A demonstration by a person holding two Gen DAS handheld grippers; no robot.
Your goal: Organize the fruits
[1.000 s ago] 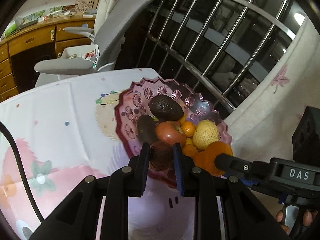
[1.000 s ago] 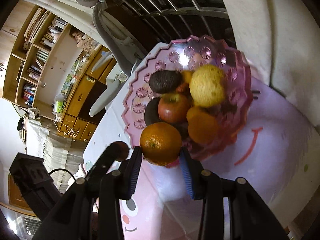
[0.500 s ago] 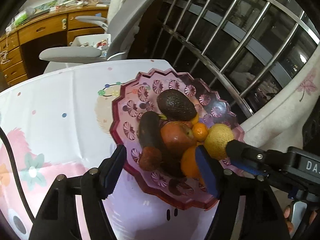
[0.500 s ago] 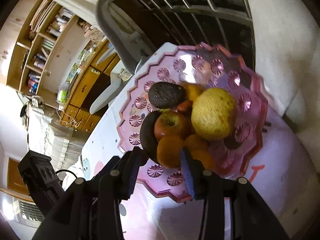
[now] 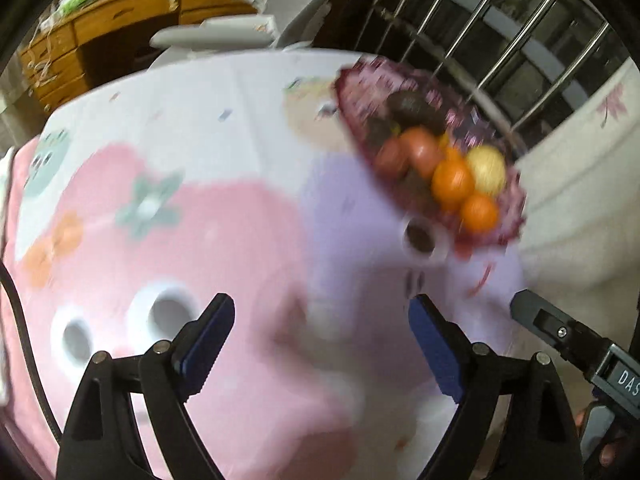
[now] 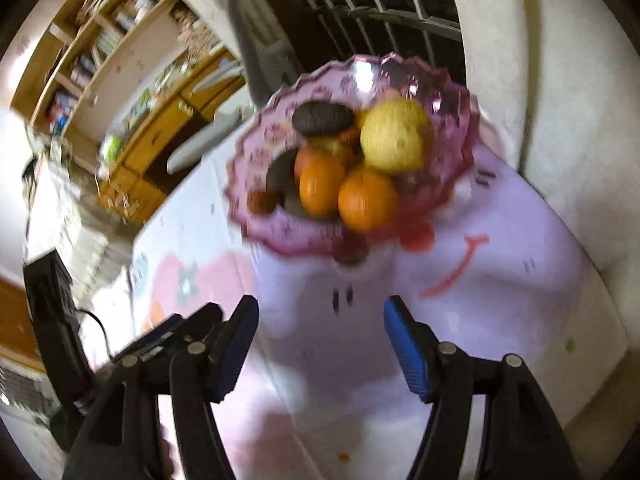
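- Left gripper (image 5: 322, 330): jaws opening, nothing between them.
- Right gripper (image 6: 320, 334): jaws opening, nothing between them.
- Fruits (image 6: 352, 160) lie piled in the pink bowl (image 6: 256, 148) on the table (image 5: 168, 160), ahead of both grippers.

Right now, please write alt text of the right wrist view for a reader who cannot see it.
A pink glass bowl on a pastel cartoon tablecloth holds two oranges, a yellow fruit, a dark avocado and a red apple. The right gripper, its jaws opening and empty, is in the foreground, short of the bowl. The picture is blurred.
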